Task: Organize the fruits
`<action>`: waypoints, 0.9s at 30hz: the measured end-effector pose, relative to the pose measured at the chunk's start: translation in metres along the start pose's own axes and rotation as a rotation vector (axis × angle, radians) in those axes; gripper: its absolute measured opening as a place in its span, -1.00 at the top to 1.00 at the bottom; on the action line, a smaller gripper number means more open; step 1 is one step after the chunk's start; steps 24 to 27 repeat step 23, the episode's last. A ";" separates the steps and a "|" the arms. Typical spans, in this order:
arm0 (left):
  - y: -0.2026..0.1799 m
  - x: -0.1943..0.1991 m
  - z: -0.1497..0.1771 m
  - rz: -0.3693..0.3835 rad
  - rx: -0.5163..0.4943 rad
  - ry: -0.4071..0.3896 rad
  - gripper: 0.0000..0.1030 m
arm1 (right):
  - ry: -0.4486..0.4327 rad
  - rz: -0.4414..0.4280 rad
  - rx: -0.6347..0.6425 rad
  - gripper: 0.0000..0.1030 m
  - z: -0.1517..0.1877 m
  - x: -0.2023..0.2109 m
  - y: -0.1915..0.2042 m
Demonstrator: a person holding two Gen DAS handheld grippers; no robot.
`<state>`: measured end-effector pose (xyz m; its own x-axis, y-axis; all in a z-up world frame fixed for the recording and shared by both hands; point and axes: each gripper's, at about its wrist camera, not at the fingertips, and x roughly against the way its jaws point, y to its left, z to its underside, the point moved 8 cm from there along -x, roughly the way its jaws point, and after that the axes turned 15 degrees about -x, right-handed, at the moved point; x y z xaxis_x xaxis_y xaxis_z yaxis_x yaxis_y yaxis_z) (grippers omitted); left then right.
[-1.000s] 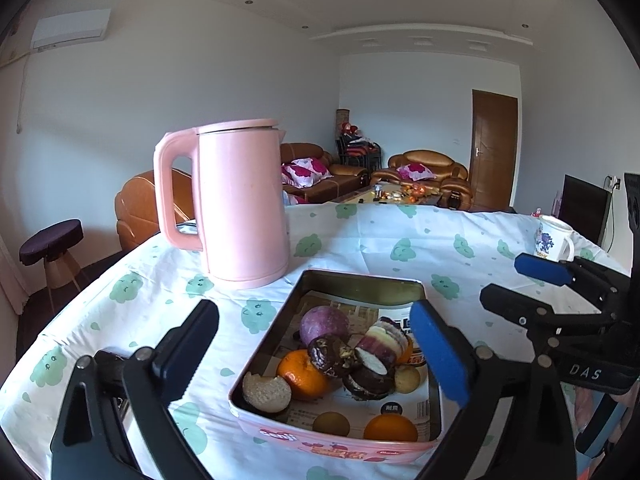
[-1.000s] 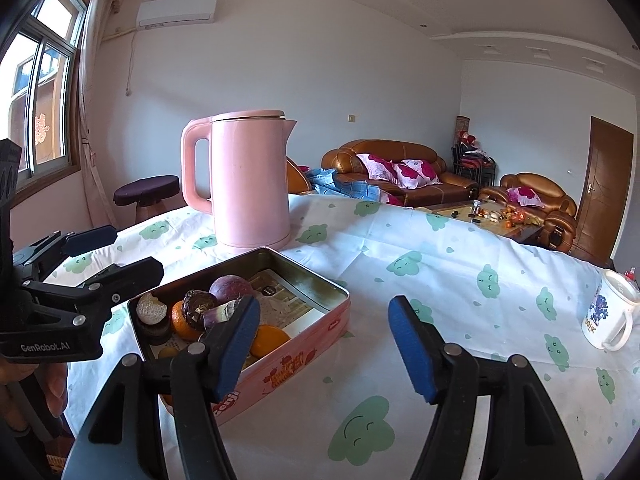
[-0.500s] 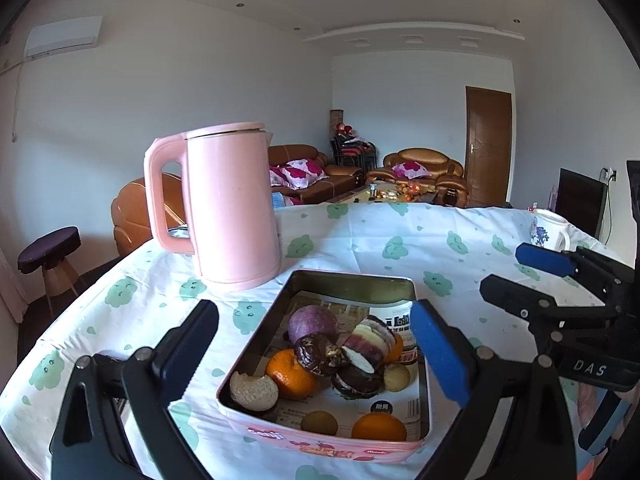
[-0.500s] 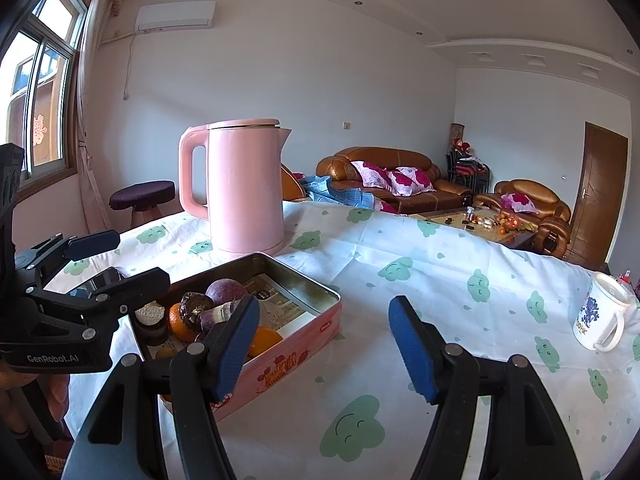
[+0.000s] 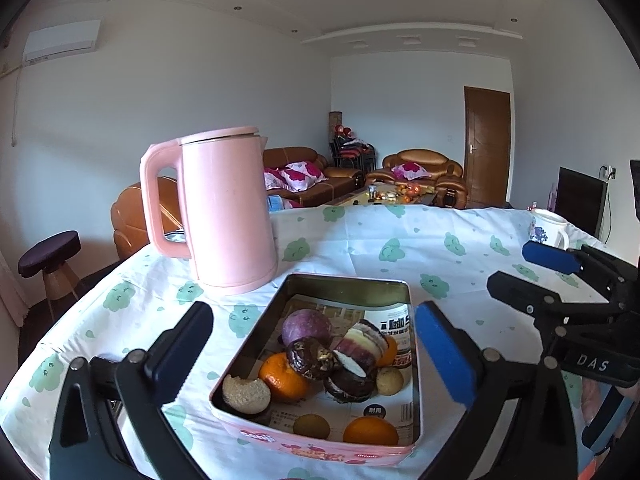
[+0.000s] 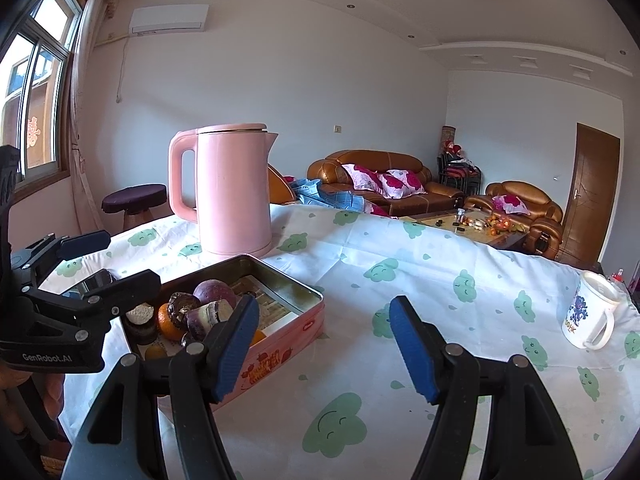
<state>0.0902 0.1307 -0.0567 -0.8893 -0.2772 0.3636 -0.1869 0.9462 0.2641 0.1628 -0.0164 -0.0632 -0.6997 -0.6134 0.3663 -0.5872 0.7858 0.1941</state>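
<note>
A pink tin (image 5: 348,278) lies on the tablecloth. It holds two oranges (image 5: 280,376), a purple fruit (image 5: 306,326), a kiwi (image 5: 311,426), a small yellowish fruit (image 5: 389,380), chocolate pastries (image 5: 312,358) and a bitten cake (image 5: 246,390). My left gripper (image 5: 312,320) hovers before the tin; its jaws are opening and touch nothing. My right gripper (image 6: 325,312) stands open over bare cloth, right of the tin (image 6: 280,356), with nothing between its fingers. Each gripper shows in the other's view: the right gripper (image 5: 516,268) and the left gripper (image 6: 126,258).
A tall pink kettle (image 5: 228,212) stands just behind the tin. A white mug (image 6: 588,316) sits near the table's right edge. The table's edge drops off at the left, where a stool (image 5: 50,252) stands. Sofas and a low table lie beyond.
The kettle and tin sit slightly further left in the left wrist view. The left jaws look a touch wider. Nothing was taken hold of or let go.
</note>
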 end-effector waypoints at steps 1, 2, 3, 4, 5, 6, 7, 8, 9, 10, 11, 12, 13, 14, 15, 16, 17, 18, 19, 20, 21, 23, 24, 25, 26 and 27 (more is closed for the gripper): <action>-0.001 0.000 -0.001 -0.001 -0.003 -0.003 -1.00 | -0.001 0.003 0.000 -0.34 0.000 0.000 -0.002; -0.003 0.001 -0.002 0.002 -0.005 -0.003 -1.00 | -0.003 0.007 0.000 -0.34 0.000 0.001 -0.003; -0.003 0.000 -0.003 0.004 -0.002 -0.002 -1.00 | -0.005 0.009 -0.001 -0.34 -0.001 0.002 -0.004; -0.003 0.000 -0.003 0.005 0.001 0.000 -1.00 | -0.007 0.011 -0.003 -0.34 -0.001 0.002 -0.006; -0.004 0.000 -0.003 0.005 0.002 0.001 -1.00 | -0.008 0.013 -0.005 -0.34 -0.002 0.003 -0.008; -0.004 0.000 -0.003 0.005 0.002 0.002 -1.00 | -0.012 0.016 -0.006 -0.34 -0.003 0.004 -0.009; -0.004 0.000 -0.003 0.003 0.004 0.002 -1.00 | -0.016 0.019 -0.007 -0.34 -0.005 0.005 -0.011; -0.004 0.000 -0.004 0.002 0.004 0.002 -1.00 | -0.020 0.021 -0.009 -0.34 -0.006 0.007 -0.012; -0.005 -0.001 -0.004 0.002 0.003 0.004 -1.00 | -0.022 0.022 -0.013 -0.34 -0.007 0.008 -0.014; -0.005 -0.001 -0.005 0.001 0.004 0.003 -1.00 | -0.025 0.023 -0.016 -0.35 -0.008 0.009 -0.016; -0.005 -0.001 -0.005 -0.002 0.004 0.001 -1.00 | -0.025 0.023 -0.018 -0.35 -0.008 0.008 -0.017; -0.006 -0.001 -0.005 -0.003 0.000 0.001 -1.00 | -0.025 0.023 -0.019 -0.35 -0.008 0.009 -0.017; -0.007 -0.002 -0.006 -0.005 -0.005 0.001 -1.00 | -0.024 0.024 -0.020 -0.35 -0.008 0.009 -0.018; -0.008 -0.002 -0.006 -0.008 -0.011 0.003 -1.00 | -0.023 0.025 -0.020 -0.35 -0.007 0.009 -0.019; -0.010 -0.003 -0.006 -0.012 -0.018 0.003 -1.00 | -0.021 0.026 -0.020 -0.35 -0.007 0.008 -0.020; -0.011 -0.003 -0.006 -0.012 -0.025 0.003 -1.00 | -0.018 0.026 -0.020 -0.35 -0.006 0.008 -0.020; -0.012 -0.003 -0.005 -0.010 -0.029 0.005 -1.00 | -0.017 0.027 -0.020 -0.35 -0.005 0.008 -0.020; -0.013 -0.003 -0.005 -0.007 -0.027 0.006 -1.00 | -0.016 0.028 -0.020 -0.35 -0.005 0.008 -0.021; -0.013 -0.003 -0.005 -0.005 -0.026 0.005 -1.00 | -0.015 0.029 -0.019 -0.35 -0.004 0.008 -0.022; -0.013 -0.003 -0.005 -0.009 -0.029 0.006 -1.00 | -0.014 0.030 -0.020 -0.35 -0.004 0.007 -0.022; -0.013 -0.002 -0.005 -0.010 -0.030 0.006 -1.00 | -0.013 0.030 -0.022 -0.35 -0.004 0.007 -0.023; -0.012 -0.002 -0.004 -0.008 -0.024 0.008 -1.00 | -0.010 0.032 -0.027 -0.35 -0.003 0.007 -0.025; -0.012 -0.002 -0.004 -0.008 -0.024 0.008 -1.00 | -0.010 0.032 -0.027 -0.35 -0.003 0.007 -0.025; -0.012 -0.002 -0.004 -0.008 -0.024 0.008 -1.00 | -0.010 0.032 -0.027 -0.35 -0.003 0.007 -0.025; -0.012 -0.002 -0.004 -0.008 -0.024 0.008 -1.00 | -0.010 0.032 -0.027 -0.35 -0.003 0.007 -0.025; -0.012 -0.002 -0.004 -0.008 -0.024 0.008 -1.00 | -0.010 0.032 -0.027 -0.35 -0.003 0.007 -0.025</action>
